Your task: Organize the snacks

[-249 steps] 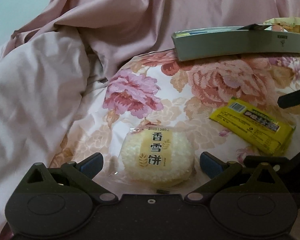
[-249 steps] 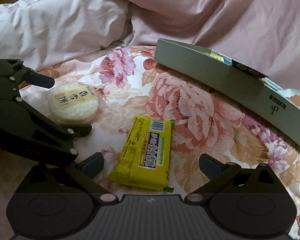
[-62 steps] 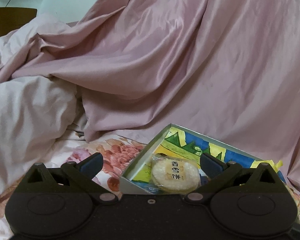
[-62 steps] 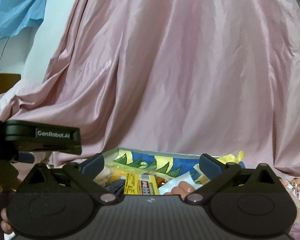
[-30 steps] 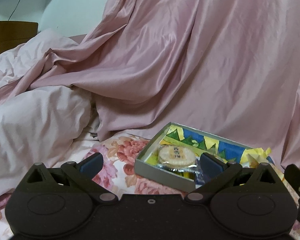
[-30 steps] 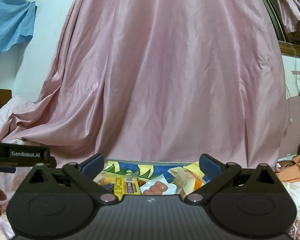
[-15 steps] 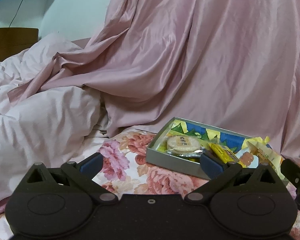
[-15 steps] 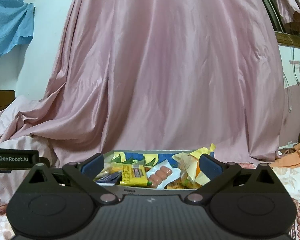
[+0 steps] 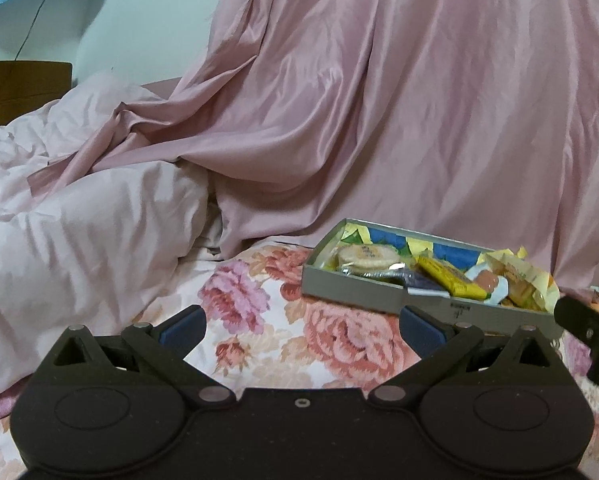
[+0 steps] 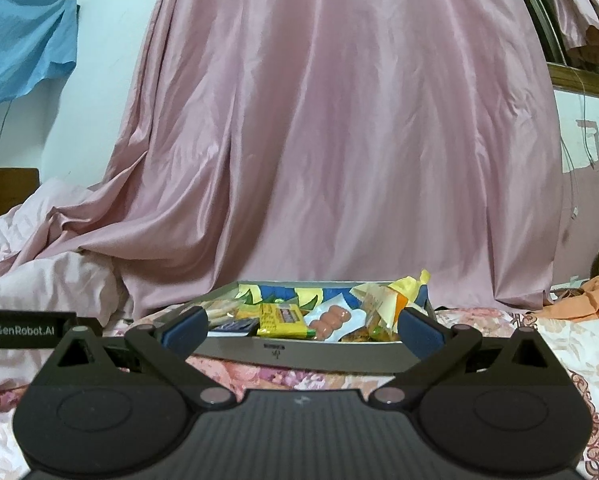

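With the snacks (image 10: 283, 318) lying in the box (image 10: 299, 356) on the bed (image 9: 339, 332), sorting looks done — both the left gripper (image 9: 301, 322) and right gripper (image 10: 302, 326) hold their jaws wide and empty, so next comes only a check for strays.

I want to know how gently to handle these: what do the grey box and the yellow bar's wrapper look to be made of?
The box looks like matte grey cardboard: thin straight walls, a small printed mark on the front, a colourful printed lining. It could be thin board; I cannot tell.

The yellow bar seems wrapped in glossy plastic film, with printed lettering, slight sheen and crimped ends.
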A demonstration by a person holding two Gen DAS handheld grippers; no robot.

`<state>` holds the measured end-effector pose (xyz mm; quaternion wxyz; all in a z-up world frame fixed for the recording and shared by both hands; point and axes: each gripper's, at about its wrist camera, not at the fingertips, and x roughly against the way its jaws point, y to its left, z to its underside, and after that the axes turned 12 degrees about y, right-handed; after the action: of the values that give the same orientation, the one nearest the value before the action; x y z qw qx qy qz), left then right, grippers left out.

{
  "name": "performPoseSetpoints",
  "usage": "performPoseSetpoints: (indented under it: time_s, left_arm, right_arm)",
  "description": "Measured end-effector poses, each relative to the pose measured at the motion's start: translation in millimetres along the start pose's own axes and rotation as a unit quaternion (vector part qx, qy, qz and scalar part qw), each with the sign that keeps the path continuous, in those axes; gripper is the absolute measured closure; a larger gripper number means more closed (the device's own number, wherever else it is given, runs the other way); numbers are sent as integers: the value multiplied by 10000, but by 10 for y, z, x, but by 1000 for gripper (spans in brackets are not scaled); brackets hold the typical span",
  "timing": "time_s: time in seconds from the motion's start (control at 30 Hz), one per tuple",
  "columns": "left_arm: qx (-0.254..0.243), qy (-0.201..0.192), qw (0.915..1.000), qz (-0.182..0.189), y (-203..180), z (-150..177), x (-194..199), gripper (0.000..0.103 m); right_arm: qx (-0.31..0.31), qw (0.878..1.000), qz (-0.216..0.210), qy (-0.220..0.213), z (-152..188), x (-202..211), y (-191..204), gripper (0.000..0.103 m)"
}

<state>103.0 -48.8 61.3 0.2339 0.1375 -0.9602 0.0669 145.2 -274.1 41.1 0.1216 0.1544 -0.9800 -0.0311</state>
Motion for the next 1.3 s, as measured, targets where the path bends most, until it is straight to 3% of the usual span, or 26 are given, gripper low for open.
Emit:
performPoseSetpoints:
  time_s: [0.33, 0.93, 1.3]
  left_arm:
    - [-256, -31, 9997, -2, 154, 319, 142, 1]
    - [-203, -151, 9997, 48, 497, 527, 402, 1]
    - [-270, -165, 9994, 145, 583, 612, 409, 1]
  right_arm:
    - [75, 9999, 34, 73, 154, 186, 123, 0]
    - [-68, 9985, -60, 533, 413, 508, 346, 0]
    - [29, 9990, 163, 425, 516, 560, 436, 0]
